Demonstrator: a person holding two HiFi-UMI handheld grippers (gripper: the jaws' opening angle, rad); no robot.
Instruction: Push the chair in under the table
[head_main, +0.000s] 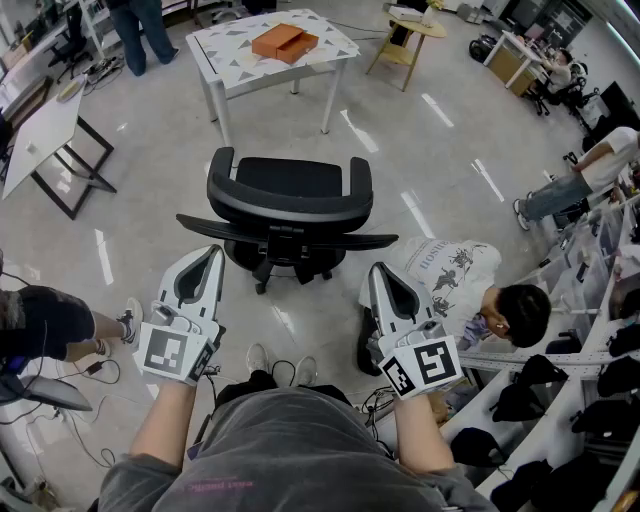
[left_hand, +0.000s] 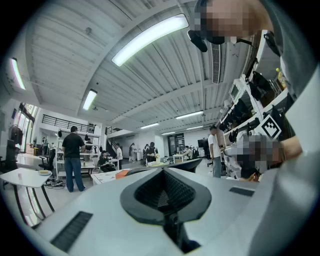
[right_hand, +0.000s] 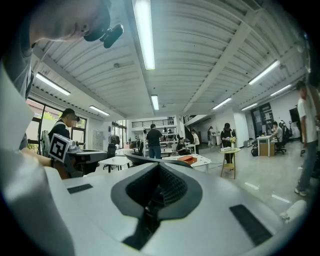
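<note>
A black office chair (head_main: 288, 205) stands in the middle of the floor with its backrest toward me. Beyond it is the white table (head_main: 232, 62) with an orange box (head_main: 284, 42) on top; a gap of floor separates chair and table. My left gripper (head_main: 213, 251) is shut and empty, just short of the chair's left armrest. My right gripper (head_main: 376, 269) is also shut and empty, just short of the right armrest. Neither touches the chair. The chair's back edge (left_hand: 192, 164) shows over the closed jaws in the left gripper view, and again as the chair's back edge (right_hand: 142, 159) in the right one.
A person (head_main: 495, 305) crouches on the floor close to my right. Someone's leg and shoe (head_main: 70, 325) are at my left. A low white table (head_main: 40, 130) stands at the left, a wooden stool (head_main: 405, 45) at the back right, and racks (head_main: 590, 370) along the right.
</note>
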